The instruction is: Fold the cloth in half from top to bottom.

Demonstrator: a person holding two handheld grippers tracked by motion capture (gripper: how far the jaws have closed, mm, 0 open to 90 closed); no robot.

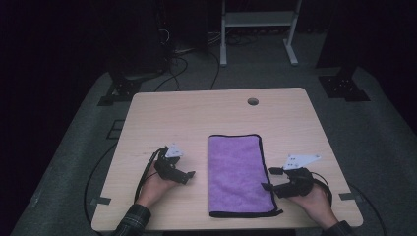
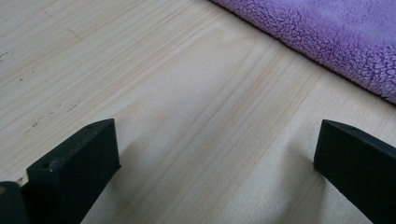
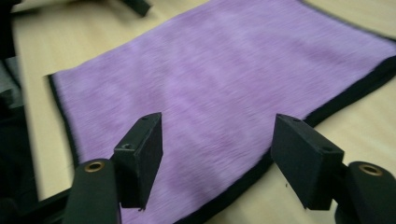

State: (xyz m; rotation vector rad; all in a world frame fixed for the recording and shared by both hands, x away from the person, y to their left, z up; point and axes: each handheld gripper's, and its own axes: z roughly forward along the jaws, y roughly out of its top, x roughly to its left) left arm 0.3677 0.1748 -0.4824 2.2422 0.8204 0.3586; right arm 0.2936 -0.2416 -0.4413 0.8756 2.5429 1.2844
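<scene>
Towel (image 1: 235,173): folded, lying flat on the desk (image 1: 206,110), long axis running from near edge toward far edge.
Left gripper (image 1: 189,175): fingers spread, empty.
Right gripper (image 1: 268,178): fingers spread, empty.

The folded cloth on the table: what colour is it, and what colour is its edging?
Purple cloth with black edging, clearest in the right gripper view.

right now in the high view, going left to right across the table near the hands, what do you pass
left gripper with open jaws → bare strip of table → purple towel lying flat, folded → right gripper with open jaws at the towel's right edge
</scene>
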